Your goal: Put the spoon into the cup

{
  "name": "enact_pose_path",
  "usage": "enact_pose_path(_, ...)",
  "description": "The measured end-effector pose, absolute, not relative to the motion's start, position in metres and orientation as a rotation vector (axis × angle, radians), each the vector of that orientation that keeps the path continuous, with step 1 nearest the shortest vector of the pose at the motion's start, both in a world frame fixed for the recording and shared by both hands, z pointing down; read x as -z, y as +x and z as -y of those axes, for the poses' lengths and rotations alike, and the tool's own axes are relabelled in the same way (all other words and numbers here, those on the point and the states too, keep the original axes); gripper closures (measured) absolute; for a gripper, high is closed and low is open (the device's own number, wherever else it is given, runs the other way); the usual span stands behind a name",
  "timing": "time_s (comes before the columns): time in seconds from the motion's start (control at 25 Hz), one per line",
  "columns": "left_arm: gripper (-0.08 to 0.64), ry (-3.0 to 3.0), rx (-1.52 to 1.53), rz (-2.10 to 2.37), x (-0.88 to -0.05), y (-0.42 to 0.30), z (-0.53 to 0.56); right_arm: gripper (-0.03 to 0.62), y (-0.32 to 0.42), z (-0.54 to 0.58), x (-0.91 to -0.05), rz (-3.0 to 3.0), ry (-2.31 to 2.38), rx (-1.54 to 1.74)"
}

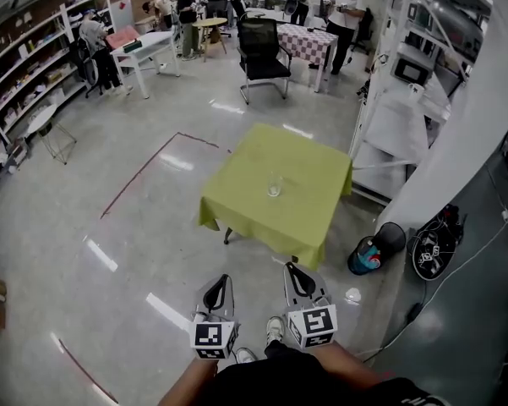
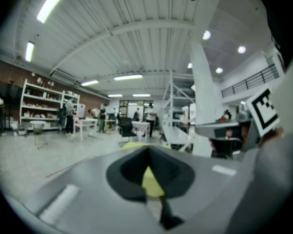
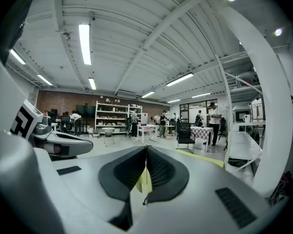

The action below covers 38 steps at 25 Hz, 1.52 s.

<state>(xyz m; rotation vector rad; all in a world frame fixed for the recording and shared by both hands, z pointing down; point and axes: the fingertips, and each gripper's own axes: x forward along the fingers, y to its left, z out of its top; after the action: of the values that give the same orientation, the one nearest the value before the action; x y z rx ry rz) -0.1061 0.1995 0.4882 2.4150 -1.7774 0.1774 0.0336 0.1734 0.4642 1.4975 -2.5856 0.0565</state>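
Observation:
A clear glass cup (image 1: 275, 184) stands upright near the middle of a small table with a yellow-green cloth (image 1: 308, 222), a few steps ahead of me in the head view. No spoon shows in any view. My left gripper (image 1: 224, 280) and right gripper (image 1: 293, 269) are held side by side close to my body, well short of the table, both pointing toward it. Each has its jaws together and nothing between them. The left gripper (image 2: 147, 152) in its own view sees a sliver of the cloth beyond its tips. Past the right gripper (image 3: 146, 150), the cloth's edge (image 3: 205, 159) shows.
Glossy floor with red tape lines (image 1: 139, 176) lies between me and the table. A black bin and a blue object (image 1: 368, 256) sit by the table's right corner. A white rack (image 1: 397, 134) and a pillar (image 1: 465, 142) stand to the right. A black chair (image 1: 262, 53) and people are far behind.

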Motion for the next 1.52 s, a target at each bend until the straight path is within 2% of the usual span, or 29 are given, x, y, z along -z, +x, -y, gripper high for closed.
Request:
enact_pose_path(0.32,0.553,2.451,-0.133,1.803,-0.46,-0.073,-0.139,0.581,0.06,-0.11,-0.453,2.618,1.49,-0.036)
enact_pose_path(0.88,0.552,2.426,-0.187,1.837,-0.462,-0.04,-0.088,0.581,0.087,-0.046,-0.443,2.693,1.48,-0.065)
enact_pose_path(1.24,0.552,2.393,-0.227,1.841,-0.475,-0.055,-0.07,0.581,0.082,-0.024,-0.452,2.681,1.506,-0.125)
enact_pose_path(1.52,0.553,2.424,-0.193,1.781,-0.48,-0.07,-0.035,0.581,0.051,0.002,-0.454,2.653,1.504,-0.109)
